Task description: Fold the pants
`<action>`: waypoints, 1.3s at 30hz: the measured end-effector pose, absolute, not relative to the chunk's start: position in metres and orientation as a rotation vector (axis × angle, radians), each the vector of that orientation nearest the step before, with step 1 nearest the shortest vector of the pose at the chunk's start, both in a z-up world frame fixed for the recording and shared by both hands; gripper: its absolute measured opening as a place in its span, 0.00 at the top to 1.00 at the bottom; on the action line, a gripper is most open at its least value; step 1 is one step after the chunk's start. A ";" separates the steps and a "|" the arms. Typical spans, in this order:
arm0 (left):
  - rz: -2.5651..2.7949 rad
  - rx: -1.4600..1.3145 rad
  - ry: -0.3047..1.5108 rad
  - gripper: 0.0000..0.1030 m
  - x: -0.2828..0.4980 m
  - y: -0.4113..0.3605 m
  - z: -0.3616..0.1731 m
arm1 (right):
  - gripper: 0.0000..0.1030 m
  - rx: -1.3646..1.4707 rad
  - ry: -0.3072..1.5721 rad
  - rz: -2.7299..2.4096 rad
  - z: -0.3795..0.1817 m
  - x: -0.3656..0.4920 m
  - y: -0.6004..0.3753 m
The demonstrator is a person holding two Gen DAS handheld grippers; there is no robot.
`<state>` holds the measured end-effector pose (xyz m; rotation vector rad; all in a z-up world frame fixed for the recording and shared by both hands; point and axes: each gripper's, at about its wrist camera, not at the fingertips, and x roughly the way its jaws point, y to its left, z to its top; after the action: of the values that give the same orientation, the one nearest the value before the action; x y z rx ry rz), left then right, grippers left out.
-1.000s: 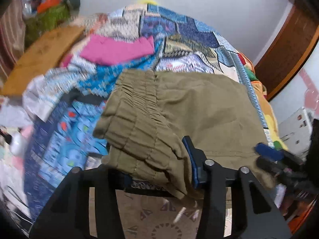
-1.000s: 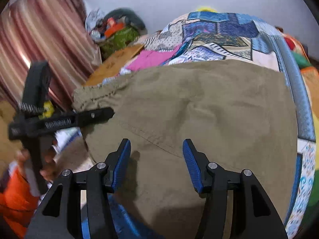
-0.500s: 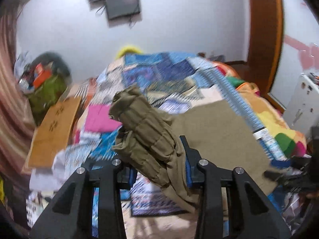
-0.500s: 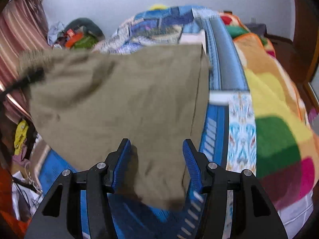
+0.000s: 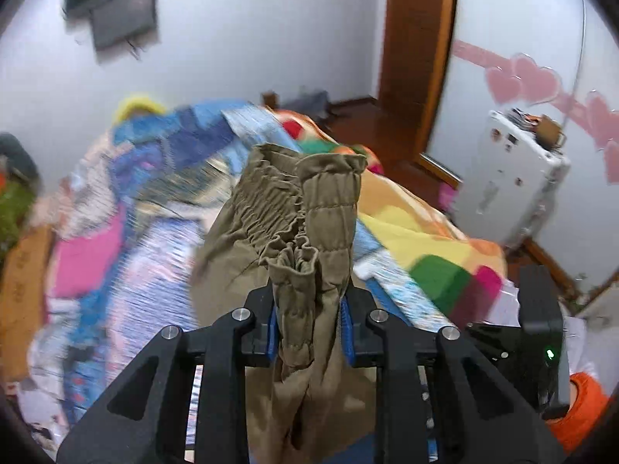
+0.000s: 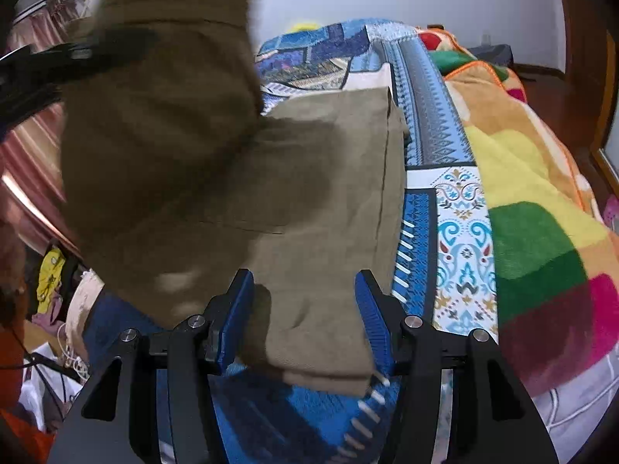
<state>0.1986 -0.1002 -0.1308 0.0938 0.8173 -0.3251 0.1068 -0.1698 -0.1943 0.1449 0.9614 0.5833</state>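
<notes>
The left gripper [image 5: 309, 323] has just squeezed in and pinches the stretchy waistband [image 5: 305, 208] of the olive pants [image 6: 317, 193], lifting that end so it can flop over; the rest lies on the patchwork bedspread [image 6: 460, 239]. The right gripper [image 6: 305, 319] stays spread over the leg end, and I cannot tell if it touches.

Olive pants [image 5: 309, 208], elastic waistband bunched and lifted, legs flat on bed
</notes>
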 end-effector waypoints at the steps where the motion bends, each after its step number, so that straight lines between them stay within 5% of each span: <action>1: -0.345 0.082 0.843 0.76 0.201 -0.106 -0.136 | 0.51 0.141 0.955 0.579 -0.192 0.102 -0.173; 9: -0.426 0.076 1.061 0.75 0.209 -0.142 -0.198 | 0.51 0.201 0.968 0.501 -0.197 0.087 -0.205; 11: -0.436 0.115 1.086 0.66 0.208 -0.148 -0.206 | 0.51 0.228 0.977 0.477 -0.199 0.084 -0.213; 13: -0.472 0.115 1.128 0.32 0.206 -0.150 -0.209 | 0.51 0.240 0.979 0.460 -0.198 0.082 -0.219; 21: -0.472 0.096 1.029 0.27 0.202 -0.122 -0.171 | 0.49 0.217 0.924 0.415 -0.174 0.085 -0.232; 25: -0.386 0.112 0.931 0.10 0.221 -0.089 -0.147 | 0.49 0.199 0.884 0.432 -0.159 0.093 -0.226; 32: -0.169 0.172 0.938 0.09 0.296 -0.036 -0.158 | 0.39 0.192 0.822 0.460 -0.146 0.103 -0.206; 39: -0.109 0.165 1.110 0.09 0.376 -0.010 -0.231 | 0.39 0.136 0.899 0.481 -0.168 0.120 -0.177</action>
<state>0.3763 -0.0096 -0.2308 0.1652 1.1102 -0.1088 0.1199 -0.1772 -0.1682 0.1359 0.8991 0.4808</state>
